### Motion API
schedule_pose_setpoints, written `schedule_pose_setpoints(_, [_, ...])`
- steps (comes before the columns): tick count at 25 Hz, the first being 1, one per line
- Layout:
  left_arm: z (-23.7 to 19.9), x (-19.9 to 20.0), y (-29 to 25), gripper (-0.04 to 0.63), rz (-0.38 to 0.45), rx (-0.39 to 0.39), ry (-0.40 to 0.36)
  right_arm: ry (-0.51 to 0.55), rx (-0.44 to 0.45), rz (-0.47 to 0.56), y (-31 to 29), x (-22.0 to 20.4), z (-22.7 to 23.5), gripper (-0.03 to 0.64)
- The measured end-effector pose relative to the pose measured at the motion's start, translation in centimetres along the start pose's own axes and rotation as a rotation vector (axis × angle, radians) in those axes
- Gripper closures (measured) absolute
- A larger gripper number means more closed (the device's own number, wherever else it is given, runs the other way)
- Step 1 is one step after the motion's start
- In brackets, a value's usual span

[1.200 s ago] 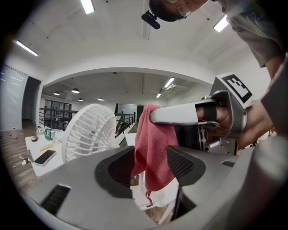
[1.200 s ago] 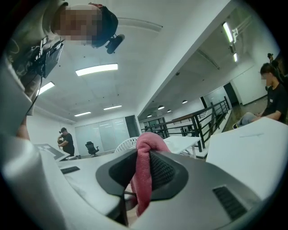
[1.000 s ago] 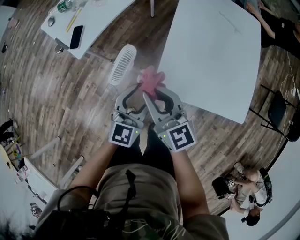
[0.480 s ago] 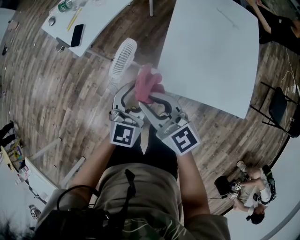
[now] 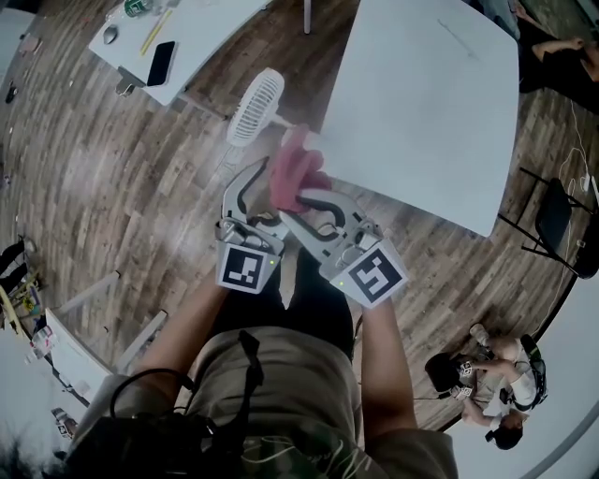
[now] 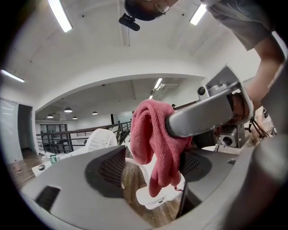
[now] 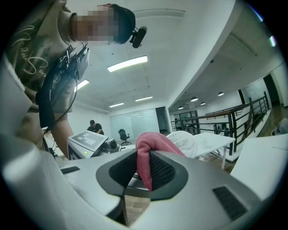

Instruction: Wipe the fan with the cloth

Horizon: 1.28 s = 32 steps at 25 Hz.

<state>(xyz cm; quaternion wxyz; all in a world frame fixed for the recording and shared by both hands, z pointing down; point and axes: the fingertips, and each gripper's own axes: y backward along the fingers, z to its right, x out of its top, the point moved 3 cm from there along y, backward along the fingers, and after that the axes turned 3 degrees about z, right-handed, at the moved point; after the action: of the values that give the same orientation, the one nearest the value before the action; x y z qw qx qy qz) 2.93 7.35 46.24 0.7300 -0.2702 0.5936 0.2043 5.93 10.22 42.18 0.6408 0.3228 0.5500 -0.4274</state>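
One round white plastic fan (image 5: 255, 107); one pink fabric cloth (image 5: 295, 173); two grey grippers, left gripper (image 5: 265, 192) and right gripper (image 5: 298, 195); two white tables (image 5: 430, 112) (image 5: 201, 28); one black phone (image 5: 161, 63).

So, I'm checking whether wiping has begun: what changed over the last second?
The right gripper swung its tip toward the left gripper. The pink cloth it pinches was spread ahead of the tips and now stands bunched between the left gripper's open jaws. It does not appear to touch the white fan. Unchanged: right gripper shut on the cloth, left gripper open, fan beside the white table.
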Motion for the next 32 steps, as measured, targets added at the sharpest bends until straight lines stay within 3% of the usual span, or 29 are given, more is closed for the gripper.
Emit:
schedule_pose_setpoints(4, [0.6, -0.4, 0.5, 0.236, -0.003, -0.007, -0.022, -0.005, 0.055, -0.034, -0.1, -0.5, -0.9, 0.537])
schedule_pose_setpoints(13, [1.7, 0.7, 1.3, 0.230, 0.066, -0.038, -0.089, 0.033, 0.171, -0.007, 1.2, -0.2, -2.8, 0.537])
schedule_pose_setpoints(17, [2.1, 0.5, 1.0, 0.235, 0.072, -0.070, -0.022, 0.076, 0.167, 0.005, 1.2, 0.1, -3.0, 0.537])
schedule_pose_setpoints(19, [2.7, 0.1, 1.3, 0.285, 0.053, -0.094, 0.014, 0.071, 0.155, 0.020, 1.3, 0.1, -3.2, 0.537])
schedule_pose_setpoints(22, [4.1, 0.1, 1.6, 0.433, 0.045, -0.123, 0.001, 0.048, 0.134, 0.039, 1.6, -0.1, -3.4, 0.535])
schedule_pose_setpoints(23, [4.3, 0.1, 1.6, 0.453, 0.049, -0.123, 0.001, 0.044, 0.123, 0.043, 1.8, -0.2, -3.3, 0.535])
schedule_pose_setpoints(27, [4.1, -0.1, 1.3, 0.460, 0.048, -0.124, 0.042, -0.018, 0.047, 0.070, 2.0, -0.8, -2.4, 0.526])
schedule_pose_setpoints(32, [3.8, -1.2, 1.5, 0.480, -0.019, -0.131, 0.075, -0.068, -0.001, 0.119, 2.3, -0.9, -2.1, 0.471])
